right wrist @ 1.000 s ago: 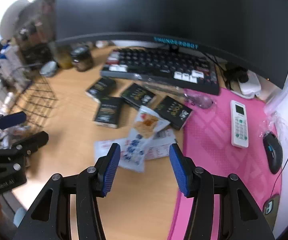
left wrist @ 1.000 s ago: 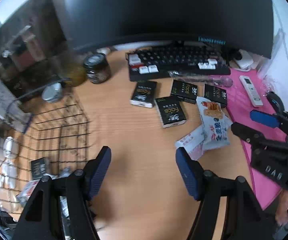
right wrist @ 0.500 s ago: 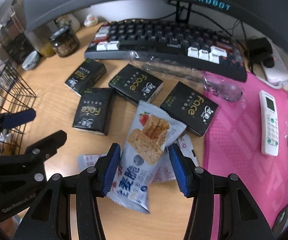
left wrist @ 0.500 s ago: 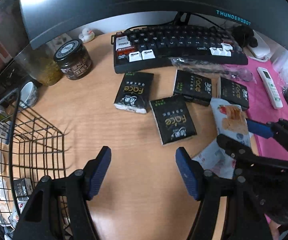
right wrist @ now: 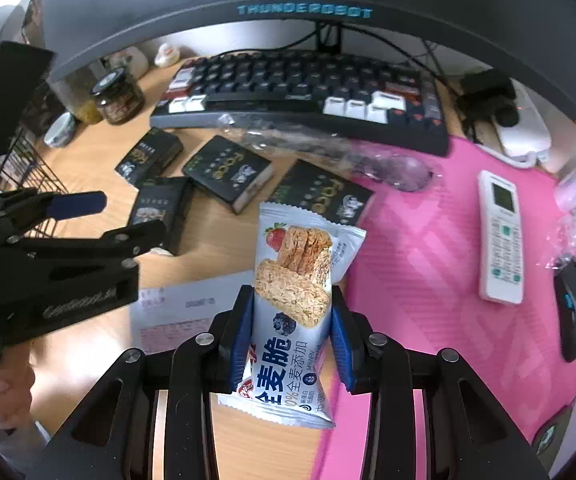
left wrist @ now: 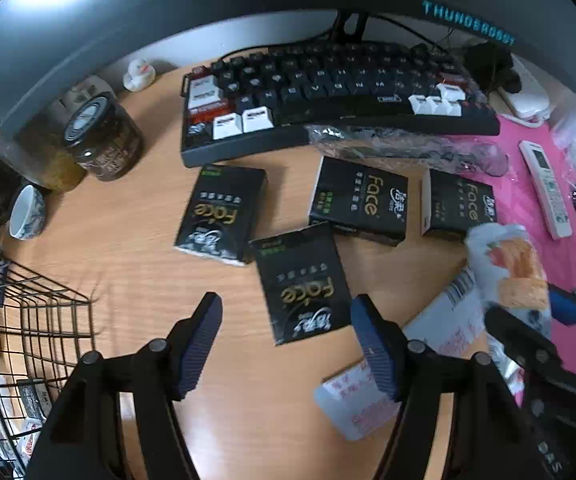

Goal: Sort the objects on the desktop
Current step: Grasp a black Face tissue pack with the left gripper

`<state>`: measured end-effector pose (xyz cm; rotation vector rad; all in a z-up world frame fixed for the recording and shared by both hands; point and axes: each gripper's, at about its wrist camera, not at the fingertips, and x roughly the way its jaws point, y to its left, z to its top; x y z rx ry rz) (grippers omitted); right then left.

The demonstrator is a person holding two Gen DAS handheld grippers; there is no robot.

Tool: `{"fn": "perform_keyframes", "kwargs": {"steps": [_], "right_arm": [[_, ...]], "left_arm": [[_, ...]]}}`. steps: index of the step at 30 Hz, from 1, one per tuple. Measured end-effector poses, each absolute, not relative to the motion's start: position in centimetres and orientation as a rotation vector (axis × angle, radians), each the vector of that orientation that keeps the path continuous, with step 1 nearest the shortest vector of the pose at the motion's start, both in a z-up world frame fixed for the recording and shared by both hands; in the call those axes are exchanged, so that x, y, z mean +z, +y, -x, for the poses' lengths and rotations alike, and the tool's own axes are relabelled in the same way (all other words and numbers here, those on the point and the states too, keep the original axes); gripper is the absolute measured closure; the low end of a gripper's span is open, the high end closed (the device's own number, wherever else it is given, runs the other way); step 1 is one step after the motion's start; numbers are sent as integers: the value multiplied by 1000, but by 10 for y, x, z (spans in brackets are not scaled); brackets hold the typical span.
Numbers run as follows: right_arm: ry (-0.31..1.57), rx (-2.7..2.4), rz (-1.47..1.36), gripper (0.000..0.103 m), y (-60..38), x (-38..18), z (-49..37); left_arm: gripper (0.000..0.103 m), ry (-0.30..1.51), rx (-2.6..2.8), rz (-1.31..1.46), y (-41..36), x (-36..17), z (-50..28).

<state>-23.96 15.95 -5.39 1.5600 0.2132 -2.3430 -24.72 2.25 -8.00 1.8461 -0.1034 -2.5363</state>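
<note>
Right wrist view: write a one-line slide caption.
Right gripper shut on a snack packet, above the desk near black tissue packs; left gripper open.

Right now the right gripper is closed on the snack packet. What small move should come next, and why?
Probably lift it a little. The right gripper grips the snack packet across its middle, and its far end overlaps a black tissue pack. The left gripper is open and empty above another pack.
</note>
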Motion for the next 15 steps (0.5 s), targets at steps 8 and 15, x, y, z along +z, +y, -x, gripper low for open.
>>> {"fn": "perform_keyframes", "kwargs": {"steps": [8,15], "right_arm": [[173,-2328,-1550,67,175,-53,237],[158,-2342,-1544,67,180,-50,231]], "left_arm": [[30,-128,-2466,-1877,28,-101,262],[51,-128,-2502,-1881,29,-97,257]]}}
